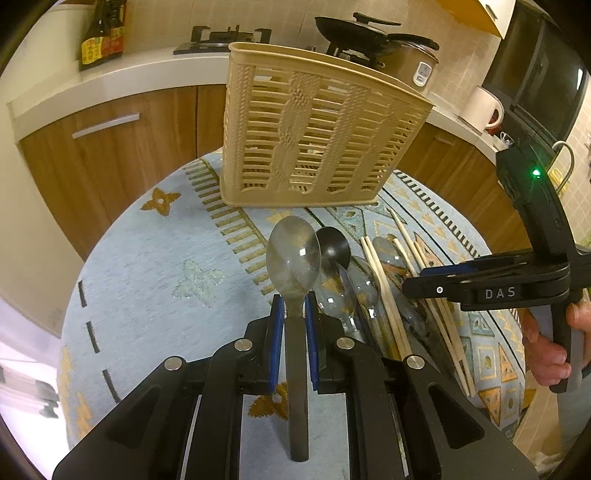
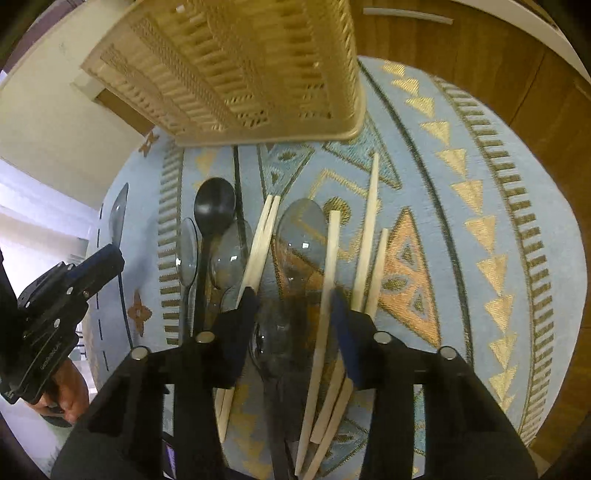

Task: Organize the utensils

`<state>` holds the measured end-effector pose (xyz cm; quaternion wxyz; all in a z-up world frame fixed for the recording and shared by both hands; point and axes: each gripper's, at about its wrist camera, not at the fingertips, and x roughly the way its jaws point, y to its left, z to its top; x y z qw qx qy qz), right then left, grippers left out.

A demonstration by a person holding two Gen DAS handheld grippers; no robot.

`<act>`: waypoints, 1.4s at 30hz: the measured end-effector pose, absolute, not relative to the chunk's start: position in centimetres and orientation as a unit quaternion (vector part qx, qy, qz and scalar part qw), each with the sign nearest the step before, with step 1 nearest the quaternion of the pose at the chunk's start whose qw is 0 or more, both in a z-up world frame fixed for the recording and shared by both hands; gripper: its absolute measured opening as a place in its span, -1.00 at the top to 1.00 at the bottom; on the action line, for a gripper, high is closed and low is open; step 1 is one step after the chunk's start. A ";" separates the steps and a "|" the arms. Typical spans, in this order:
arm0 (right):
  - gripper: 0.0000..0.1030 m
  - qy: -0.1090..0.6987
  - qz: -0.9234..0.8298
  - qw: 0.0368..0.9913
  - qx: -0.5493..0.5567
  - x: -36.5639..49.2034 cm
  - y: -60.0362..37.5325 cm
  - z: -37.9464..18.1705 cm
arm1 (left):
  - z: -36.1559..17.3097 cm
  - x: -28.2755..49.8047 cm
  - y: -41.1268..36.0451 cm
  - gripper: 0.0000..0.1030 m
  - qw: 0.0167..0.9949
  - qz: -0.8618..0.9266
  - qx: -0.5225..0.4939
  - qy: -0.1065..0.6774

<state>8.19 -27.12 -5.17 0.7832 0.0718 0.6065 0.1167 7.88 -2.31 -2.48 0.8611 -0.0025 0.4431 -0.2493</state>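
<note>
A round desk [image 1: 147, 266] wears a pale blue cloth with gold triangles (brown kitchen cabinets [image 1: 110, 147] curve behind it). A beige slotted utensil basket [image 1: 314, 129] stands upright at the far side. The left tongs [image 1: 294, 306] pinch a clear spoon [image 1: 293, 254] by its neck. The right tongs [image 2: 291, 295] stand partly open over wooden chopsticks [image 2: 328, 258] and spoons lying loose, gripping nothing.

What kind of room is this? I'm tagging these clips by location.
Most likely a home kitchen. A gas stove with a black pan stands on the white counter above wooden cabinets, with a sauce bottle and a white kettle nearby.
</note>
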 end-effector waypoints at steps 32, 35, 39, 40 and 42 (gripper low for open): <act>0.71 0.624 0.088 0.776 -0.025 11.1 -22.1 -6.3 | -3.9 8.7 -2.2 0.25 0.818 -0.283 0.034 0.499; 0.72 0.626 0.087 0.774 -0.035 11.4 -21.4 -6.4 | -4.8 9.4 -3.6 0.26 0.808 -0.271 0.054 0.521; 0.73 0.624 0.084 0.776 -0.049 11.1 -21.2 -6.0 | -5.2 9.7 -6.6 0.53 0.812 -0.231 0.144 0.517; 0.77 0.622 0.082 0.777 -0.053 11.0 -21.0 -6.0 | -5.3 9.7 -7.1 0.81 0.814 -0.218 0.163 0.513; 0.79 0.616 0.083 0.781 -0.054 10.9 -20.9 -6.1 | -5.3 9.8 -7.5 0.82 0.817 -0.209 0.173 0.509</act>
